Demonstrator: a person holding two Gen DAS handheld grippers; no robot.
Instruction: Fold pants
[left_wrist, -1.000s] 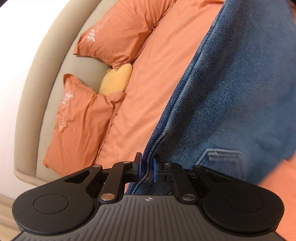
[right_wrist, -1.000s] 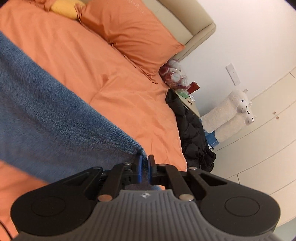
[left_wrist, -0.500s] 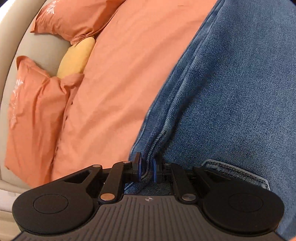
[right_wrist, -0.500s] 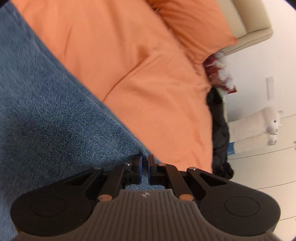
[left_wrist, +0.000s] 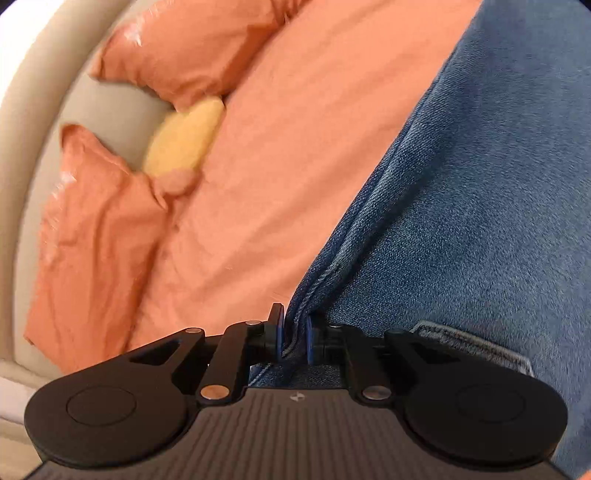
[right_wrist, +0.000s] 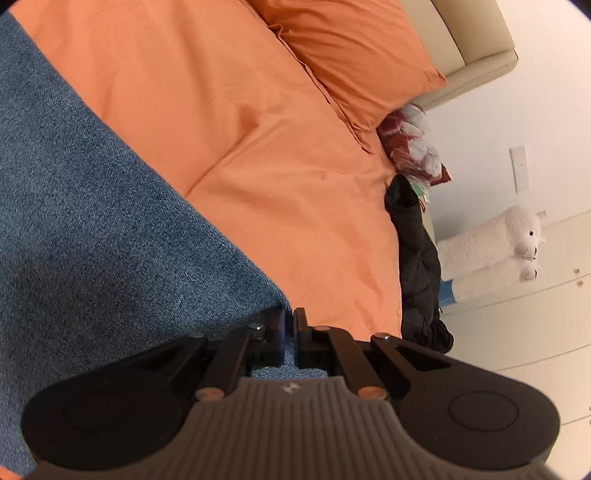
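Blue denim pants (left_wrist: 480, 221) fill the right side of the left wrist view, with a back pocket edge near the bottom right. My left gripper (left_wrist: 293, 334) is shut on a thick seamed edge of the pants, the fabric bunched between its blue pads. In the right wrist view the same pants (right_wrist: 92, 240) spread over the left half above the orange bed cover (right_wrist: 258, 147). My right gripper (right_wrist: 290, 328) is shut on a thin corner of the denim, its jaws almost touching.
Orange pillows (left_wrist: 96, 240) and a yellow cushion (left_wrist: 184, 140) lie against the beige headboard (left_wrist: 33, 110). Beside the bed are a black jacket (right_wrist: 417, 258), a red patterned bag (right_wrist: 413, 144), white plush toys (right_wrist: 491, 243) and white cupboards (right_wrist: 535, 332).
Both grippers have sunk toward the bed, still gripping the denim. The pants now lie lower and flatter over the orange cover, and the pillows have shifted in both views.
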